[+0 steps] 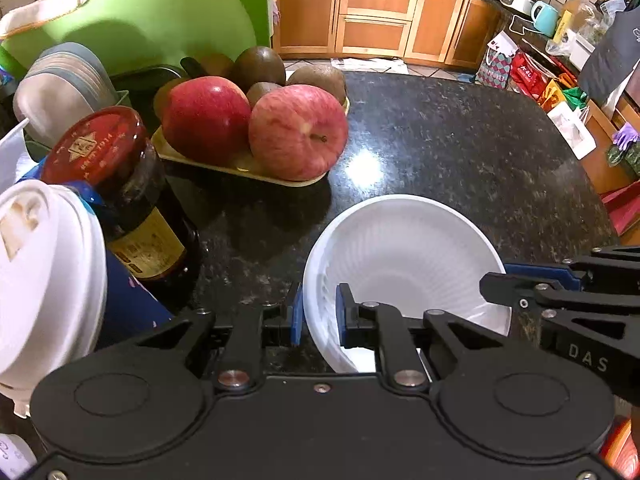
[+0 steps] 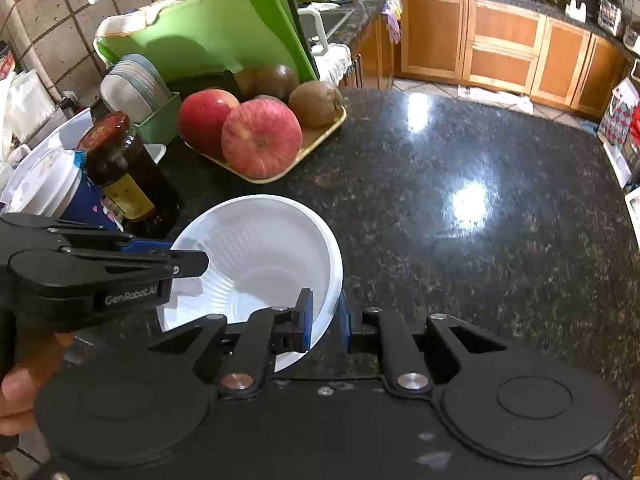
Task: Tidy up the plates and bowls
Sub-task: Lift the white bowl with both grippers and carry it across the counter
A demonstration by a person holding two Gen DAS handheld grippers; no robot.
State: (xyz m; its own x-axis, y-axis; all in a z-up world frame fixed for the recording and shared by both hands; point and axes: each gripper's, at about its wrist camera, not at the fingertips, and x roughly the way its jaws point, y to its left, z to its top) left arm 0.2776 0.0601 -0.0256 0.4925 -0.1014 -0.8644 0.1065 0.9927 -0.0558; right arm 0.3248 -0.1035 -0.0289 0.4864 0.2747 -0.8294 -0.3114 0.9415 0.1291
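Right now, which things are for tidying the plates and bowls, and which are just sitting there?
For the job: white bowl, stacked plates in the green rack, left hand-held gripper, right hand-held gripper.

Just sitting: apples, kiwis, jar, green cutting board.

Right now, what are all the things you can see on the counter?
bowl: one, white, ribbed, near edge of counter, rim between both grippers' fingers
apples: two, red, on tray
kiwis: several, brown, behind apples
tray: one, cream, left-centre
jar: one, dark, red lid, left of bowl
cup: one, white lid, far left
plates: stack, grey, green rack
cutting board: green, upright behind
counter: black granite
left gripper: on bowl's left rim
right gripper: on bowl's right rim
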